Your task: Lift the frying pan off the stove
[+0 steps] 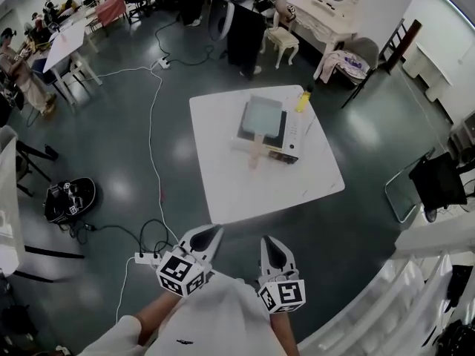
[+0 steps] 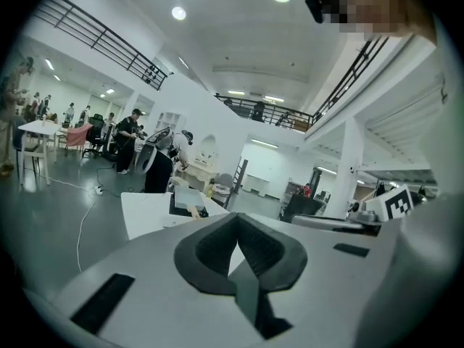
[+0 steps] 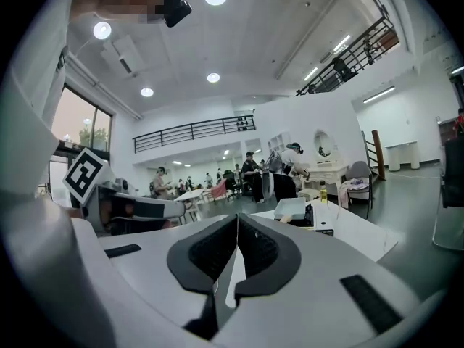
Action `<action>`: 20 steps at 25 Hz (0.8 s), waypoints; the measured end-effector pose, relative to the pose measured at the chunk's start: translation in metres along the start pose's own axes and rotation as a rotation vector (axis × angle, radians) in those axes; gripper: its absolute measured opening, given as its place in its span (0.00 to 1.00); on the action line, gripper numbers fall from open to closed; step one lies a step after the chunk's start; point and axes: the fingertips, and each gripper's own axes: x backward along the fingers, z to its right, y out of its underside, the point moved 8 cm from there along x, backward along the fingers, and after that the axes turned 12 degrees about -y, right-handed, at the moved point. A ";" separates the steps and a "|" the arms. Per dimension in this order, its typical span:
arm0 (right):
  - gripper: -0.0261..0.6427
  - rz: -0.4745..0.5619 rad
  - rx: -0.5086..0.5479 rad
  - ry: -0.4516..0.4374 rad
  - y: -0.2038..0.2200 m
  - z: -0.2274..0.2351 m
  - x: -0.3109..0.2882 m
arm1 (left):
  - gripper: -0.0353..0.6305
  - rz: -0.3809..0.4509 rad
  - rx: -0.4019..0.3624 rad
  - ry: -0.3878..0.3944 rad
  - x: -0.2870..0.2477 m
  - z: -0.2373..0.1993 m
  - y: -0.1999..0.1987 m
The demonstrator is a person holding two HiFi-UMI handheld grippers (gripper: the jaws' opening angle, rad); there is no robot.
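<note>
Bag (image 1: 69,199): a black one is lying on the dark floor (image 1: 119,154) at my far left, well apart from the table.
Cable (image 1: 152,117): a white line is running across the floor from the far side towards me, passing left of the table.
Left gripper (image 1: 214,232): I am holding it low in front of me, short of the table's near edge. Its jaws are pressing tight together with nothing between them, as the left gripper view (image 2: 235,220) is showing.
Table (image 1: 223,169): a white square top is standing ahead of me, turned slightly, with both grippers pointing towards it.
Frying pan (image 1: 261,117): a grey square one is sitting on the stove in the far half of the table. Its pale handle is pointing back towards me, and neither gripper is touching it.
Right gripper (image 1: 269,242): I am holding it beside the left one, apart from the table. Its jaws are meeting at the tips and gripping nothing, as the right gripper view (image 3: 237,220) is showing.
Stove (image 1: 291,141): a small white tabletop unit is carrying the pan, its right side showing bare.
Bottle (image 1: 303,100): a yellow one is standing just beyond the stove's far right corner.
Chair (image 1: 401,195): a metal-framed one is standing on the floor to the right of the table.
</note>
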 end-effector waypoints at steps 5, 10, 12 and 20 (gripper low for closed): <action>0.04 -0.004 0.009 0.065 -0.020 0.014 -0.064 | 0.06 -0.019 0.004 0.081 -0.044 -0.051 -0.036; 0.04 0.014 -0.003 0.156 -0.028 0.018 -0.130 | 0.06 -0.056 0.010 0.160 -0.081 -0.103 -0.060; 0.04 0.022 0.005 0.186 -0.032 0.020 -0.151 | 0.06 -0.063 0.020 0.191 -0.094 -0.119 -0.066; 0.04 0.003 -0.023 0.281 -0.030 0.037 -0.184 | 0.06 -0.105 0.037 0.322 -0.137 -0.141 -0.082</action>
